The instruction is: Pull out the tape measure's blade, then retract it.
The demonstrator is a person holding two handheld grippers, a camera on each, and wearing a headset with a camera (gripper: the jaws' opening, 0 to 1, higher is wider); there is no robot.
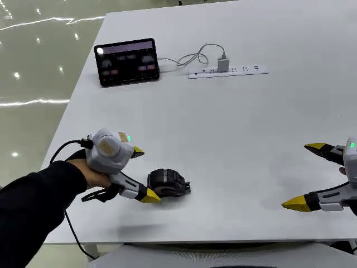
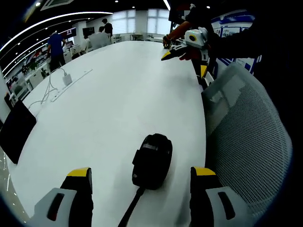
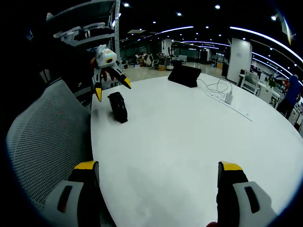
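**Left tool** (image 1: 144, 173): released. Jaws are spread to either side of the tape measure (image 1: 167, 182); I see no contact.

**Right tool** (image 1: 305, 175): released and empty, well apart from the tape measure.

**Tape measure:** black case lying on the counter (image 1: 223, 128). A dark strap (image 2: 132, 208) trails back towards my left tool. No blade is out.

**Progress, as I judge it:** nothing begun. Grasp, pull and retract all remain.

**Counter:** white.
- Well beyond the tape measure: a tablet (image 1: 127, 61) and a power strip (image 1: 228, 71) with a charger (image 1: 223, 64).
- Just beside the tape measure, off the counter: a mesh chair back (image 2: 246, 142).

**Room:** open office with ceiling strip lights.
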